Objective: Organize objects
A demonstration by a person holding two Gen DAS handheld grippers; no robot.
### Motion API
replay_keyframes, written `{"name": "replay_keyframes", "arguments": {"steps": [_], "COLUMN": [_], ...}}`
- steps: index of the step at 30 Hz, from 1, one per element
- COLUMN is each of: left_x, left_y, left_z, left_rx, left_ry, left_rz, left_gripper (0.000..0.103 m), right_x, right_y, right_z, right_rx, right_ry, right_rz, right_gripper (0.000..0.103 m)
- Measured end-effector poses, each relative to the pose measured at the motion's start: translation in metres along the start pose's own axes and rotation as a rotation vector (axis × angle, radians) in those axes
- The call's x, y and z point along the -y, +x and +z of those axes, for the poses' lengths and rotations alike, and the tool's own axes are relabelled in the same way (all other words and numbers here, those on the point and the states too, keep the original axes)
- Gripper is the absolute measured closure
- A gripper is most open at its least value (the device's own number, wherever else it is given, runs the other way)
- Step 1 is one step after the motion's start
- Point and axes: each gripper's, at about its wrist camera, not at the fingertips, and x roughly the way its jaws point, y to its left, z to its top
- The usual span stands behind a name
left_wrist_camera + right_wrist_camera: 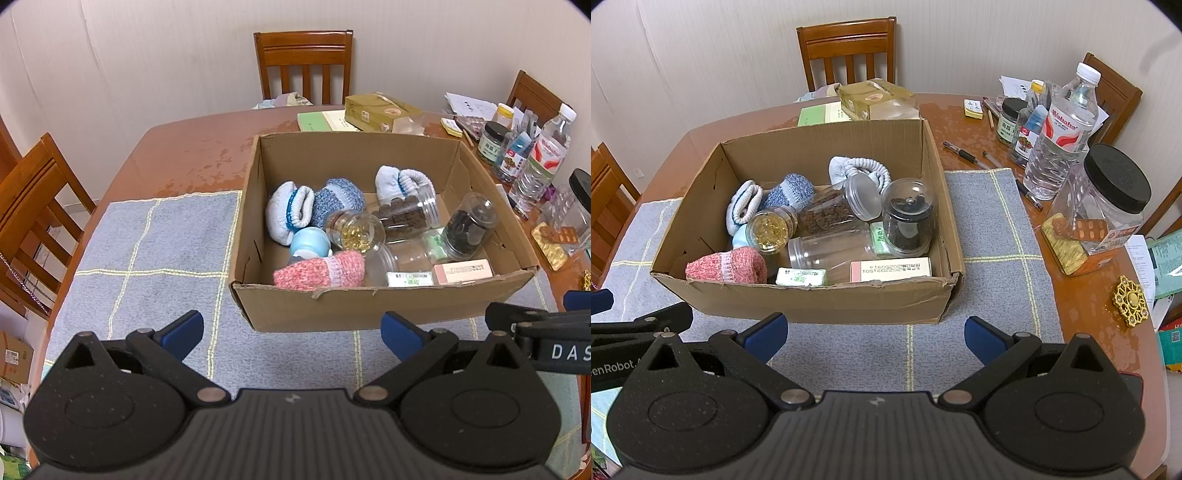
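Jaws apart on both grippers — cardboard box (812, 299) holds four socks, four jars.

A home dining room: wooden chairs (303, 66) ring a cluttered brown table (192, 155) beyond the fingers.

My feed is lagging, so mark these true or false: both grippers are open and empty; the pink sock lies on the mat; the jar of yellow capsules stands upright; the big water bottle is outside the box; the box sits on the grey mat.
1. Both grippers are open and empty. True: left gripper and right gripper hold nothing.
2. The pink sock lies on the mat. False: it is inside the box, at the near wall.
3. The jar of yellow capsules stands upright. False: it lies on its side.
4. The water bottle is outside the box. True.
5. The box sits on the grey mat. True.
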Motion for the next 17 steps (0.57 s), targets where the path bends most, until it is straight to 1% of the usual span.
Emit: {"name": "replay_keyframes", "arguments": {"steps": [17], "left_x": [0.0006], "left_y": [0.0011], "left_z": [-0.0001], "left_rx": [-0.005], "left_ry": [0.002], "left_rz": [0.004], "left_gripper": [0.001], "right_x": [0.0002], "right_y": [0.0019], "right_z": [-0.0001], "right_rx": [-0.007], "right_ry": [0.000], "right_rz": [-0.001], "right_gripper": [0.000]}}
